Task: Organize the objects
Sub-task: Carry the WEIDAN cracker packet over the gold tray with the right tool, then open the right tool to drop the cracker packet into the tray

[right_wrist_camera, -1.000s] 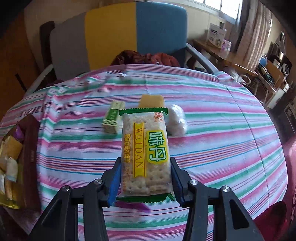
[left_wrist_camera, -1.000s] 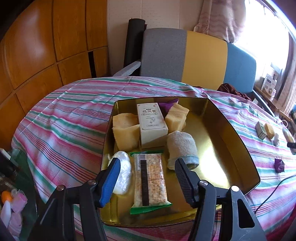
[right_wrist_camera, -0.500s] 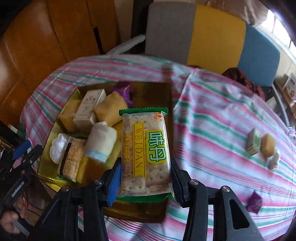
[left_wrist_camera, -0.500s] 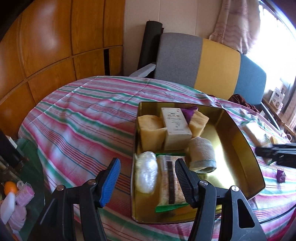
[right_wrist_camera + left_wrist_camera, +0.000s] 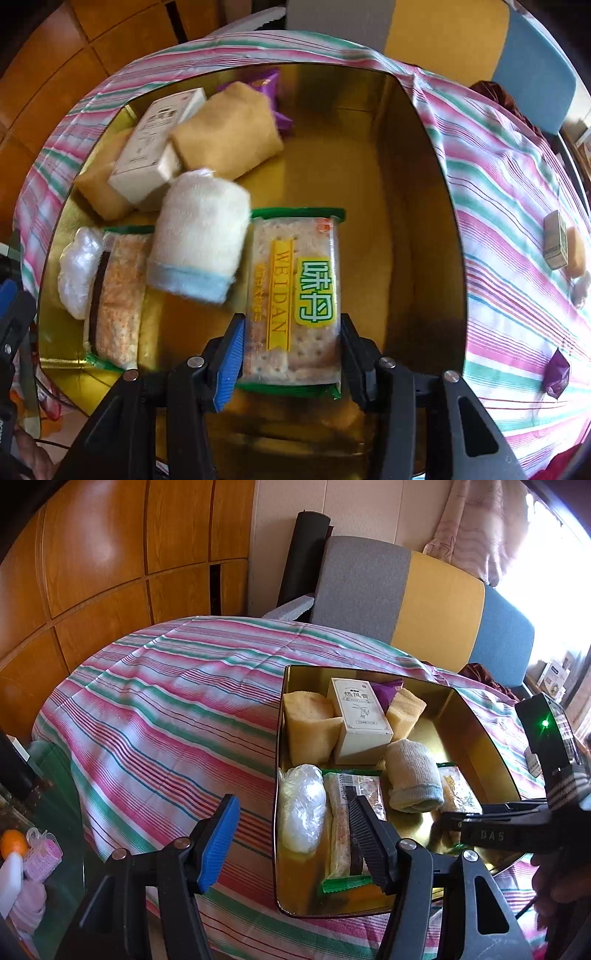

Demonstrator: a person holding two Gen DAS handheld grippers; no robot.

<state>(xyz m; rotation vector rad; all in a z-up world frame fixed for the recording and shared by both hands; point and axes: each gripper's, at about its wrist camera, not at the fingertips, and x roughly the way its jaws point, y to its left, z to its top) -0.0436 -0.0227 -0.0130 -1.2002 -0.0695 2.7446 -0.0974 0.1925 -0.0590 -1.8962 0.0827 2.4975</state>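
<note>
The right gripper (image 5: pixel 291 350) — jaws clamped on a cracker packet (image 5: pixel 295 295) — held it low inside the gold tin (image 5: pixel 424 206) beside a rolled towel (image 5: pixel 199 240), apparently filling bare floor. The left gripper (image 5: pixel 295 834), jaws apart and empty, hovered at the tin's near edge on the counter (image 5: pixel 166 720).

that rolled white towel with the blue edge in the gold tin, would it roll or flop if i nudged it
The rolled white towel with the blue edge looks soft and fuzzy, so it would probably squash before sliding. Its round, rolled shape suggests it may roll a little, though the green-trimmed cracker packet and the cream carton sit close around it in the gold tin and would likely stop it. It probably feels light.
</note>
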